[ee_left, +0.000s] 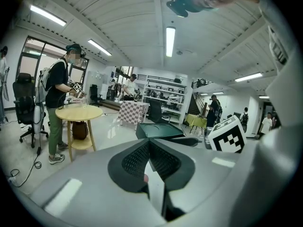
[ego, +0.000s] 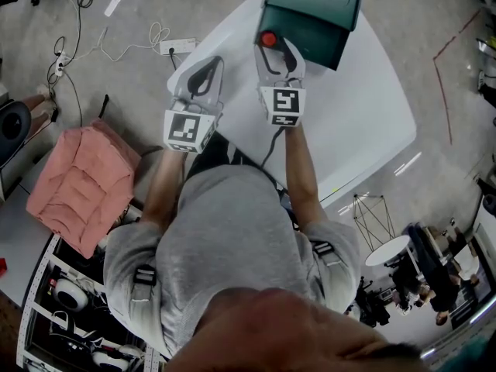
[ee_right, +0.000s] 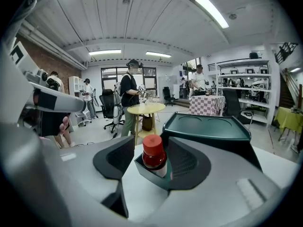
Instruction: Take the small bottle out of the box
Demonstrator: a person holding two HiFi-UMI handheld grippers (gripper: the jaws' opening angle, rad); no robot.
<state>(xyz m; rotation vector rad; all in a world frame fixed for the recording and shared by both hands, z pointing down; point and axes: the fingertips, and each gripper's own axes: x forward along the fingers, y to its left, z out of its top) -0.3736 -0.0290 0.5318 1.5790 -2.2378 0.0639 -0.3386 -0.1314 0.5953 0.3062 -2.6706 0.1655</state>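
No print can be read. The small bottle (ee_right: 153, 154) shows a red cap and a pale label band whose lettering is too small to make out. The only clear patterns are the black-and-white squares on each gripper's marker cube (ego: 281, 105).

The bottle stands in a small pocket at the near corner of the dark green box (ego: 318, 14), and the pocket wall hides its lower body. The right gripper (ee_right: 151, 148) has its jaws spread wide to either side of the bottle, not pressing on it. The left gripper (ee_left: 149, 144) has its tips together with nothing between them, and it hangs over the table's near left edge.

The box sits at the far end of the white table (ego: 364, 115), with bare tabletop to its right. The person's own head blurs the bottom of the head view.
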